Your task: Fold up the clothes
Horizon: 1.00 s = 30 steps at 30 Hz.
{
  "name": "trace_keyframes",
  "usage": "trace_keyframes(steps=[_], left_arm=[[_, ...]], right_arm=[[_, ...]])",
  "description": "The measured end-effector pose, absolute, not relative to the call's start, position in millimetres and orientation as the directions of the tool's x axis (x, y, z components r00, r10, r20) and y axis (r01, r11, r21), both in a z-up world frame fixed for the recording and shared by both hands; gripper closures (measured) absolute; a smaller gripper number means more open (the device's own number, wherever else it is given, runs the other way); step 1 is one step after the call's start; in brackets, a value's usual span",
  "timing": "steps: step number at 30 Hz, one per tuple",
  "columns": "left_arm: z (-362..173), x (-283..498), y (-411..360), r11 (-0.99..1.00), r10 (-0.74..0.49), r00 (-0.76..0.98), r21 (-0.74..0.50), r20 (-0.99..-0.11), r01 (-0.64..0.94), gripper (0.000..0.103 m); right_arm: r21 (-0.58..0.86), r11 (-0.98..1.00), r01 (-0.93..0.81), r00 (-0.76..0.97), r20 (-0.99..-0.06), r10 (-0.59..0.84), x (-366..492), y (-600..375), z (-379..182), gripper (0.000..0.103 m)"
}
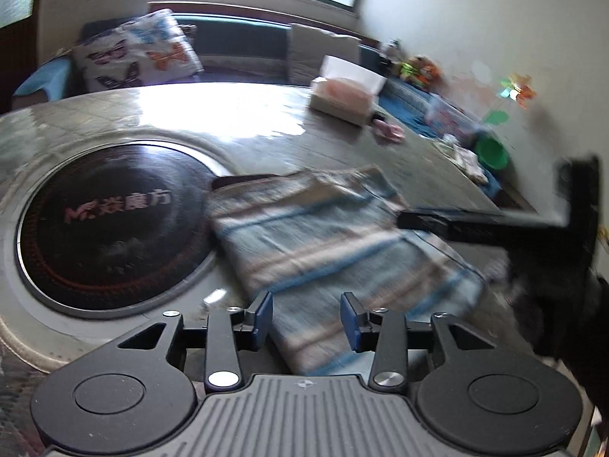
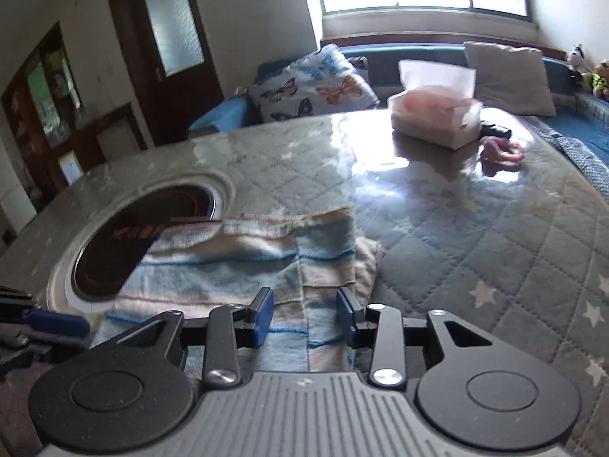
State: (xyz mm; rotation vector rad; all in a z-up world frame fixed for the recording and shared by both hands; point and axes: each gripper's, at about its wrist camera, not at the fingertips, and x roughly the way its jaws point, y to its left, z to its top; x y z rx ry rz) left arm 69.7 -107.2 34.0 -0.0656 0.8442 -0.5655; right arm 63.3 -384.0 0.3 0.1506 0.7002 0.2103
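Striped towel folded on my quilted table, beside the round black hob.

Left wrist view: my left gripper (image 1: 306,318) hangs part-open and empty above the blurred blue-and-beige towel (image 1: 323,236), right of the hob (image 1: 110,221). Right wrist view: my right gripper (image 2: 304,316) gapes likewise, holding nothing, over the towel's (image 2: 236,266) layered near edge.

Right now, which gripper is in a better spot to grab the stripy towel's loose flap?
Probably the right gripper: its open jaws sit over the overlapping flap of the blue-and-beige striped towel. The left gripper faces a flat stretch.
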Motion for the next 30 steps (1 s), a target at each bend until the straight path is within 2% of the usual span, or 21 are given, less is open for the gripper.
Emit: trace_keyframes(steps=[1,8,12,15,17,20,25,28,30], left_arm=[[33,74,-107,0.861,-0.486,0.534,-0.275,-0.692,0.427,0.055],[23,95,-104,0.895,-0.44,0.536,-0.299,-0.721,0.331,0.054],[19,98,-105,0.888,-0.455,0.52,-0.322,-0.723,0.329,0.054],[15,103,-106,0.886,-0.459,0.504,-0.337,-0.731,0.317,0.056],[12,105,-106,0.885,-0.463,0.499,-0.346,-0.733,0.313,0.057],[12,105,-105,0.878,-0.475,0.489,-0.354,-0.732,0.322,0.063],[12,105,-103,0.874,-0.48,0.485,-0.354,-0.731,0.332,0.063],[12,106,-103,0.875,-0.478,0.485,-0.351,-0.732,0.334,0.062],[12,106,-103,0.875,-0.479,0.484,-0.354,-0.732,0.331,0.064]], right_arm=[[0.206,0.97,-0.127,0.746,-0.624,0.231,62,-386,1,0.052],[0.332,0.94,-0.078,0.713,-0.64,0.285,62,-400,-12,0.052],[0.351,0.934,-0.075,0.714,-0.635,0.295,61,-398,-14,0.053],[0.363,0.929,-0.068,0.712,-0.634,0.3,59,-397,-14,0.063],[0.37,0.927,-0.063,0.711,-0.635,0.302,57,-397,-15,0.073],[0.387,0.92,-0.058,0.709,-0.633,0.311,49,-396,-15,0.077],[0.409,0.911,-0.051,0.708,-0.629,0.321,34,-395,-15,0.077],[0.403,0.915,-0.036,0.717,-0.627,0.304,32,-395,-13,0.07],[0.404,0.915,-0.027,0.723,-0.624,0.297,34,-395,-13,0.07]])
